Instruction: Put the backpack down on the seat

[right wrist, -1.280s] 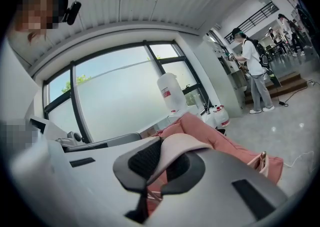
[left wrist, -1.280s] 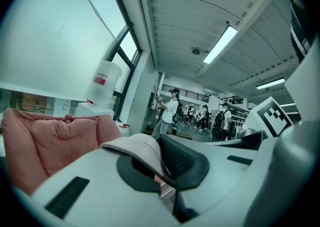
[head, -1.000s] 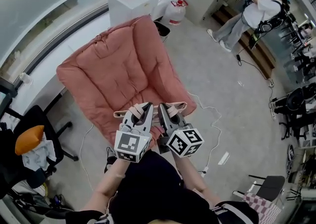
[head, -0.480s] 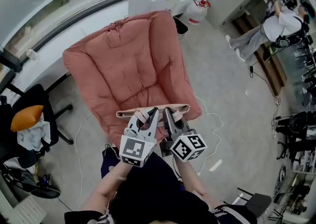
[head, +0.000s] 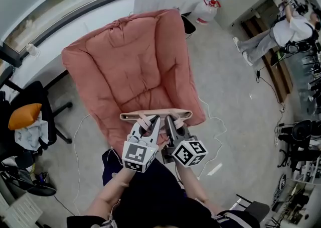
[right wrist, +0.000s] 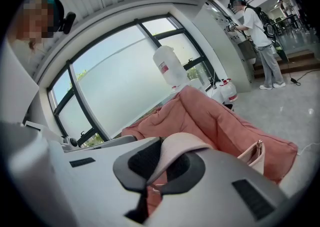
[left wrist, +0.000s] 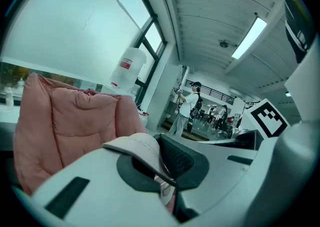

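Grip: left tongs (head: 152, 121) and right tongs (head: 169, 121) each clamped on a strap (left wrist: 136, 146) of the backpack (head: 173, 114) | Place: backpack hung above the seat's (head: 125, 66) front edge | Risk: released there, it might slide to the floor (head: 225, 96).

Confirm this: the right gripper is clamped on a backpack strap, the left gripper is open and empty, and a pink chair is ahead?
Not quite. The left gripper is shut on a beige backpack strap too, as the left gripper view shows. The right gripper is clamped on the other strap, and the pink chair is ahead.
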